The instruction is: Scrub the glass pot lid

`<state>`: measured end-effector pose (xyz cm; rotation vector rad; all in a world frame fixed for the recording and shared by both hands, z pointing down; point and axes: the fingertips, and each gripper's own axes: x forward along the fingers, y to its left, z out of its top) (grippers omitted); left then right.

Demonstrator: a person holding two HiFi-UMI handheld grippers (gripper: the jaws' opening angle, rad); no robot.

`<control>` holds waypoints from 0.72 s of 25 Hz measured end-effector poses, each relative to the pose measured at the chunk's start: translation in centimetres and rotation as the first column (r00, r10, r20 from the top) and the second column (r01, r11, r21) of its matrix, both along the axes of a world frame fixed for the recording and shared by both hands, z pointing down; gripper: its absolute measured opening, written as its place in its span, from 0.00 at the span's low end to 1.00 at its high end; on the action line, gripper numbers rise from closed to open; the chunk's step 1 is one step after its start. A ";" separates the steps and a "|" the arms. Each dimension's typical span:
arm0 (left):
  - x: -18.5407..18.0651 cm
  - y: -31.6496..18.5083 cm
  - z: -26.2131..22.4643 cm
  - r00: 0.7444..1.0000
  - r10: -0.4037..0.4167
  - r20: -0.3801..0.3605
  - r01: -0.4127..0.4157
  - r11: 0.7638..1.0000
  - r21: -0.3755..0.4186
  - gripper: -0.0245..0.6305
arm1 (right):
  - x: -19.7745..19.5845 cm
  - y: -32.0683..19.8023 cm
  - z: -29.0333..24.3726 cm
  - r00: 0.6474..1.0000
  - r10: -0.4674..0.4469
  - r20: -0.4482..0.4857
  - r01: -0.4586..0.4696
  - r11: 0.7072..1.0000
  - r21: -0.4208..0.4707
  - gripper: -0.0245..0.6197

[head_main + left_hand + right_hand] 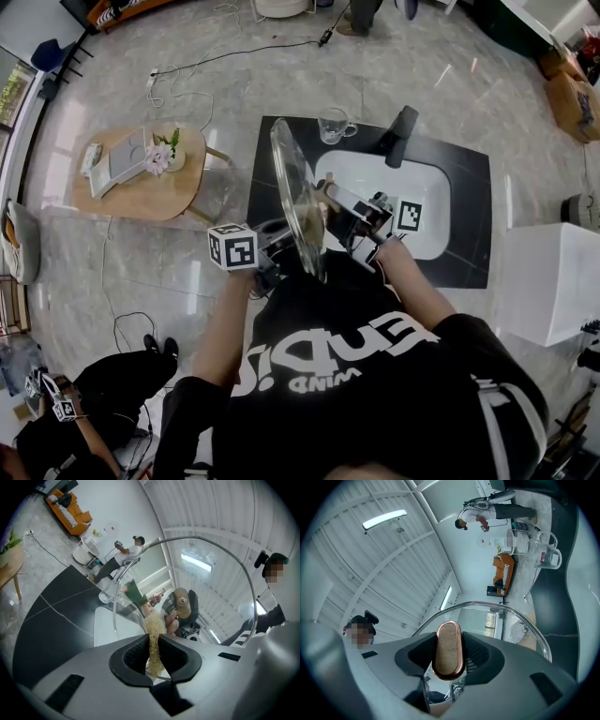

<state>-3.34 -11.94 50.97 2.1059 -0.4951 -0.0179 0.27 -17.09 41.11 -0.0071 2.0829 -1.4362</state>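
I hold the round glass pot lid [295,192] upright on edge between the two grippers, above the black counter. My right gripper [339,204] is shut on the lid's knob [448,646], an oval wooden piece with a copper rim, seen between the jaws of that gripper [449,657]. My left gripper [272,249], on the lid's other face, is shut on a tuft of yellowish mesh scrubber [153,630]. The scrubber's tip lies against the glass [211,588] beyond the left gripper [154,657]. Through the lid I see the knob [182,603] from behind.
A white sink [433,202] is set in the black counter [469,183], with a black faucet [401,136] and a glass mug [334,126] at its far edge. A wooden side table [141,187] stands left, a white box [553,281] right. A person crouches at lower left [103,394].
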 end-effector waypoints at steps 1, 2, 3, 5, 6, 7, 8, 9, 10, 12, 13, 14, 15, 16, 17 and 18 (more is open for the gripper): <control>0.1 0.3 -0.5 1.000 0.006 -0.014 -0.006 1.000 0.002 0.12 | 0.0 0.0 0.1 1.000 0.001 -0.006 -0.001 1.000 0.000 0.31; 0.2 0.5 -1.0 1.000 0.011 -0.025 -0.011 1.000 0.005 0.12 | 0.0 0.0 0.2 1.000 0.001 -0.013 -0.001 1.000 -0.001 0.31; 0.2 0.7 -1.5 0.999 0.016 -0.034 -0.016 1.000 0.010 0.12 | -0.1 0.0 0.3 1.000 0.000 -0.020 0.000 1.000 -0.001 0.31; 0.2 0.9 -2.5 0.999 0.024 -0.047 -0.023 1.000 0.019 0.12 | -0.1 0.1 0.6 0.999 -0.001 -0.039 0.001 1.000 0.000 0.31; 0.2 1.0 -3.1 0.998 0.026 -0.056 -0.025 0.999 0.025 0.12 | -0.1 0.1 0.8 0.999 -0.002 -0.049 0.002 1.000 -0.001 0.31; 0.1 1.0 -3.6 0.997 0.026 -0.067 -0.024 0.999 0.031 0.12 | -0.1 0.1 1.0 0.998 -0.003 -0.058 0.003 1.000 -0.002 0.31; -0.1 0.9 -4.2 0.997 0.024 -0.079 -0.020 0.999 0.039 0.12 | -0.1 0.2 1.2 0.998 -0.004 -0.065 0.004 1.000 -0.004 0.31; -0.3 0.8 -4.8 0.995 0.018 -0.094 -0.013 0.999 0.047 0.12 | -0.1 0.2 1.3 0.997 -0.005 -0.071 0.005 1.000 -0.005 0.31; -0.5 0.6 -5.6 0.994 0.008 -0.110 -0.002 0.998 0.056 0.12 | -0.1 0.2 1.4 0.997 -0.007 -0.075 0.006 1.000 -0.004 0.31; -1.0 0.1 -7.1 0.989 -0.016 -0.147 0.027 0.997 0.073 0.12 | -0.1 0.4 1.5 0.997 -0.010 -0.079 0.010 1.000 -0.002 0.31; -1.3 -0.2 -7.9 0.986 -0.026 -0.168 0.041 0.996 0.082 0.12 | -0.1 0.4 1.6 0.997 -0.013 -0.081 0.013 1.000 -0.001 0.31; -1.6 -0.4 -8.5 0.982 -0.035 -0.188 0.053 0.994 0.091 0.12 | -0.1 0.5 1.7 0.996 -0.015 -0.084 0.015 1.000 0.001 0.31; -1.9 -0.6 -9.1 0.978 -0.042 -0.206 0.064 0.993 0.099 0.12 | -0.2 0.6 1.7 0.996 -0.017 -0.086 0.018 1.000 0.003 0.31; -2.2 -0.7 -9.6 0.974 -0.049 -0.221 0.074 0.992 0.106 0.12 | -0.2 0.7 1.7 0.996 -0.019 -0.089 0.020 1.000 0.005 0.31; -2.4 -0.8 -10.0 0.971 -0.055 -0.232 0.083 0.990 0.111 0.12 | -0.3 0.8 1.7 0.996 -0.020 -0.092 0.021 1.000 0.008 0.31; -2.6 -0.9 -10.2 0.969 -0.063 -0.240 0.092 0.989 0.114 0.12 | -0.3 0.9 1.7 0.995 -0.019 -0.096 0.021 1.000 0.013 0.31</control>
